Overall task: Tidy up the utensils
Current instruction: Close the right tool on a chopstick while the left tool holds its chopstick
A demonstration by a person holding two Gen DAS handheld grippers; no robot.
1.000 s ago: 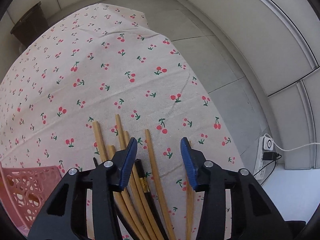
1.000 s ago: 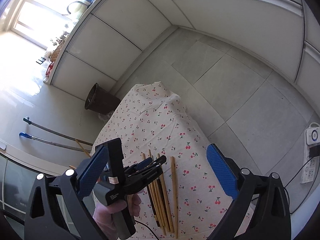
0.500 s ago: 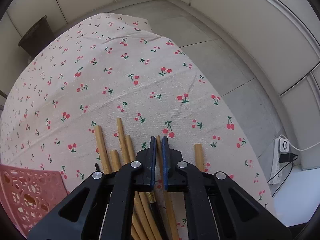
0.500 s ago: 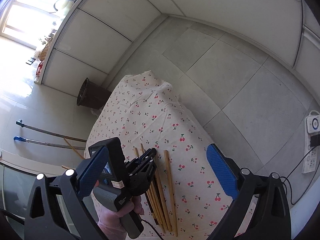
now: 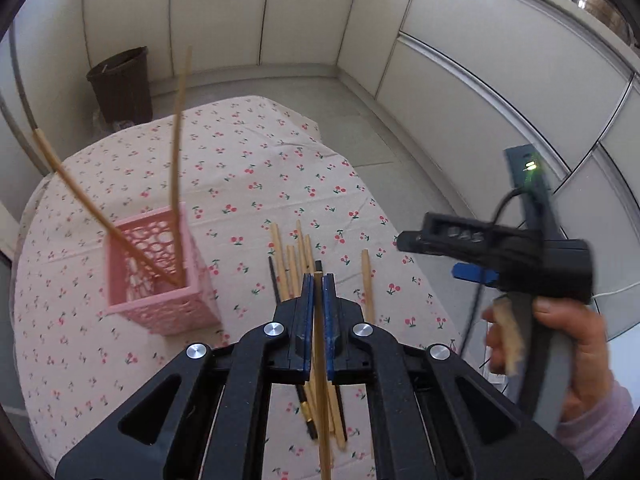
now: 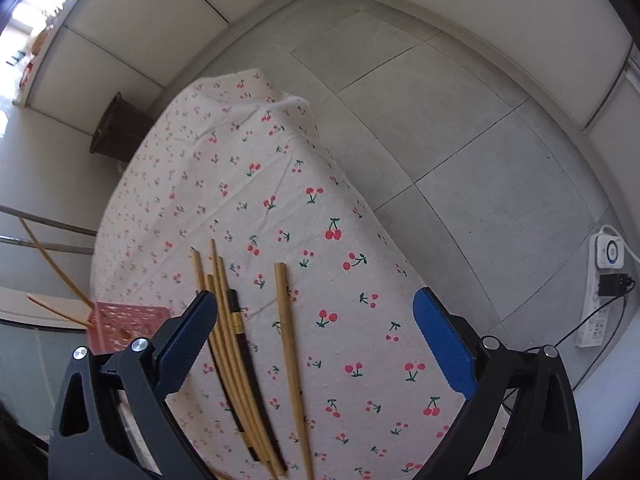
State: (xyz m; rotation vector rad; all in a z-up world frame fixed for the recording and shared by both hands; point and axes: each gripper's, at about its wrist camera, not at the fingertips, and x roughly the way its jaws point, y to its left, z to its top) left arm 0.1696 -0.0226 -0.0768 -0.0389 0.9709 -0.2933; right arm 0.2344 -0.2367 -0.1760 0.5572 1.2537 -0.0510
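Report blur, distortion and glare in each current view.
Left wrist view: the pink basket and the hand holding the right gripper are motion-smeared; fisheye bends the walls. Right wrist view: sharper; window blown out top left, floor tiles curved.

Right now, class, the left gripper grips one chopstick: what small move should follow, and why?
Probably carry the chopstick leftward over the pink basket, then release. The left gripper is shut on it, and two chopsticks already stand there.
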